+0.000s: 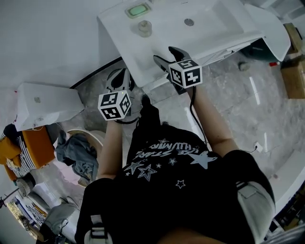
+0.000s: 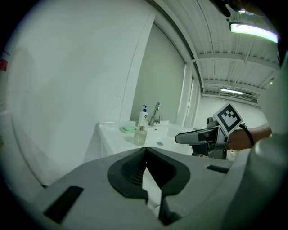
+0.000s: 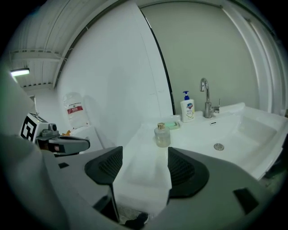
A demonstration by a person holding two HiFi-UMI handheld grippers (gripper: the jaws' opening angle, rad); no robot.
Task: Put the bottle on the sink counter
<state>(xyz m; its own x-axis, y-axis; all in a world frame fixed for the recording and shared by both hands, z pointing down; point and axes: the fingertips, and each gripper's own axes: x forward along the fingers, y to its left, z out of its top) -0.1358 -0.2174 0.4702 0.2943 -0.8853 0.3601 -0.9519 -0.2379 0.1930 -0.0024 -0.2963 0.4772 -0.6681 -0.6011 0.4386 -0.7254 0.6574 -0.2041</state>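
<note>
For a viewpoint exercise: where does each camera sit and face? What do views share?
Head view: on the person's head, facing down at the sink; arms, torso, left gripper, right gripper show.
Left gripper view: on that gripper, along its closed fingers toward the sink; right gripper shows.
Right gripper view: likewise, open fingers; left gripper shows.
All share the bottle.

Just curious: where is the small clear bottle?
The small clear bottle stands on the white sink counter, beside the green soap dish, at the head view's top centre.

Sink counter point(image 1: 147, 62) lies bare before bottle point(image 1: 145, 27); soap dish point(image 1: 138, 9) behind.
</note>
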